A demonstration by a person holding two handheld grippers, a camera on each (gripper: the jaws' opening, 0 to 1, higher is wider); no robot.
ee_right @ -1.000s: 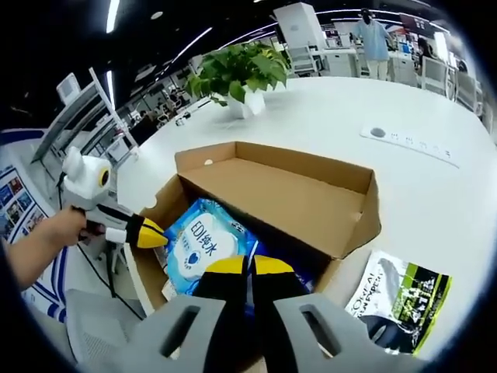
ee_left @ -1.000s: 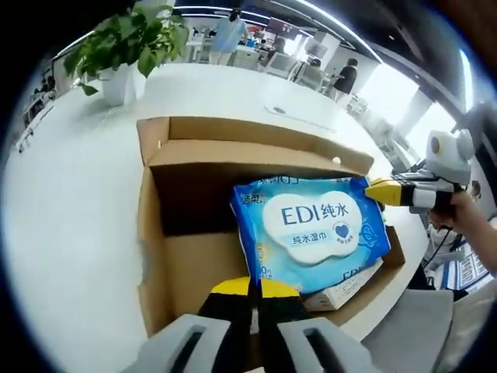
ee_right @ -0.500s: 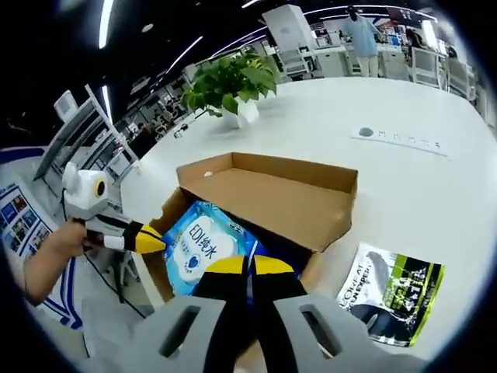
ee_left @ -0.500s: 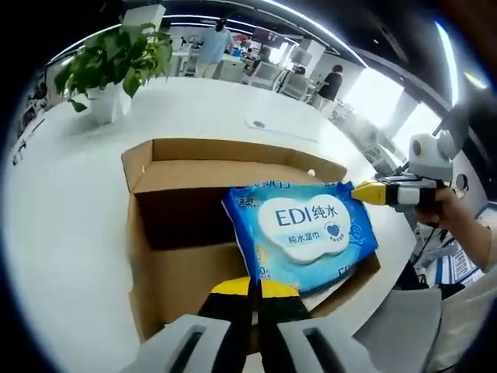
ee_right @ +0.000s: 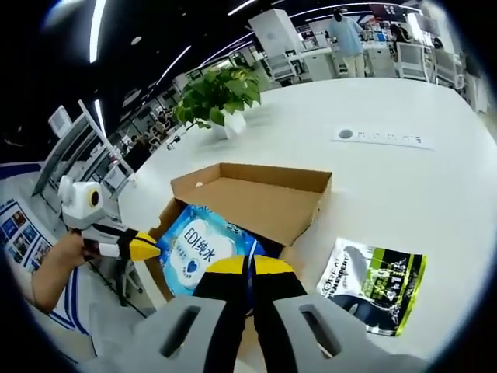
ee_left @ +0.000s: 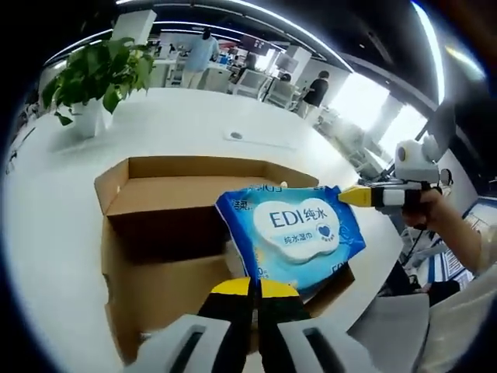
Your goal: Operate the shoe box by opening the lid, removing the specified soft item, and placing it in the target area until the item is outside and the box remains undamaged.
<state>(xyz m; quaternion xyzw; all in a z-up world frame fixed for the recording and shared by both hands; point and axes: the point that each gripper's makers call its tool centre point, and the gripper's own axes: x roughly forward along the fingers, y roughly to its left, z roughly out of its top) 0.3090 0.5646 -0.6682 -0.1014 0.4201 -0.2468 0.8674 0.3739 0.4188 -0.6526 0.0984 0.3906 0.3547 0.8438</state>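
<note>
A blue wet-wipes pack (ee_left: 299, 233) marked EDI hangs lifted over the open cardboard shoe box (ee_left: 116, 186), held at two opposite edges. My left gripper (ee_left: 250, 289) is shut on the pack's near edge. My right gripper (ee_left: 353, 196), held by a hand, comes in from the right and pinches the pack's far corner. In the right gripper view the same pack (ee_right: 198, 249) sits above the box (ee_right: 256, 198). There my right gripper (ee_right: 248, 266) is shut on its edge, and my left gripper (ee_right: 147, 247) pinches its left corner. The box lid stands open.
The box rests on a large white table (ee_left: 186, 116) near its edge. A black and green pouch (ee_right: 377, 284) lies on the table beside the box. A potted plant (ee_left: 97, 78) stands farther back, and a socket plate (ee_right: 380, 137) is set in the tabletop. A grey chair (ee_left: 388, 326) is below the edge.
Both grippers have lifted the wipes pack higher out of the box. Both cameras rose with it, so the box looks smaller and lower.
</note>
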